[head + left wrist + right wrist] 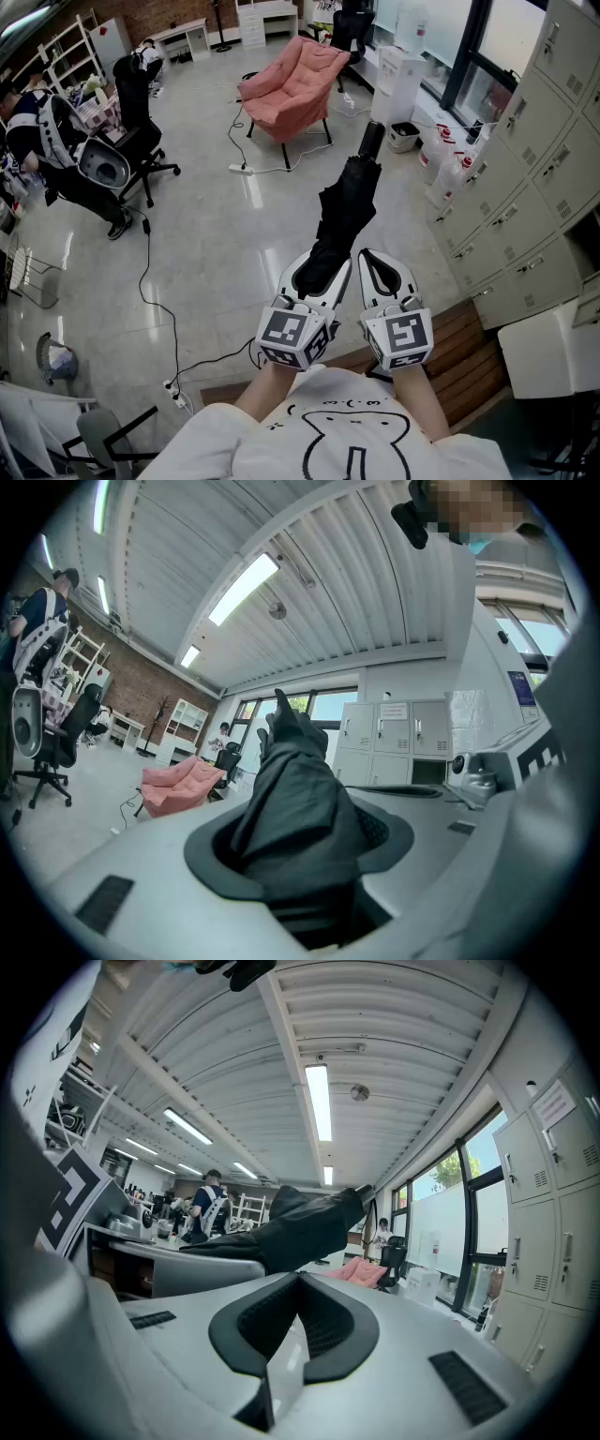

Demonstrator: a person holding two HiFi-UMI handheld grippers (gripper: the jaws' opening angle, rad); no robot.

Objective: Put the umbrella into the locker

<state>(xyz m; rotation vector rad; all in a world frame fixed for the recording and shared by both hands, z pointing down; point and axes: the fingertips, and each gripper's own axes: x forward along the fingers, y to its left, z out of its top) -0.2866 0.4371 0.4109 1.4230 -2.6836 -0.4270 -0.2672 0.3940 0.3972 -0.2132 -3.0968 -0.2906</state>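
Lockers of pale grey metal fill the right side of the head view, and one dark compartment near the edge looks open, though I cannot be sure. Well left of the lockers, out over the shiny floor, the black folded fabric umbrella is held about level. Its thicker cylindrical end, probably the handle, points away from the person and roughly along the front of the lockers, not yet towards them. The left gripper has its jaws about half closed, clamped on the bunched cloth at the umbrella's near end. On the locker side of it and just beside it, the right gripper has its jaws together with nothing between them. The umbrella should be light, with a stiff shaft under loose cloth that is probably slick. A hold on fabric alone may therefore let it slip or twist, and the far end may sag. A firmer hold would likely be on the handle, or a squeeze hard enough to reach the shaft, with the free gripper steadying the far end on entry.
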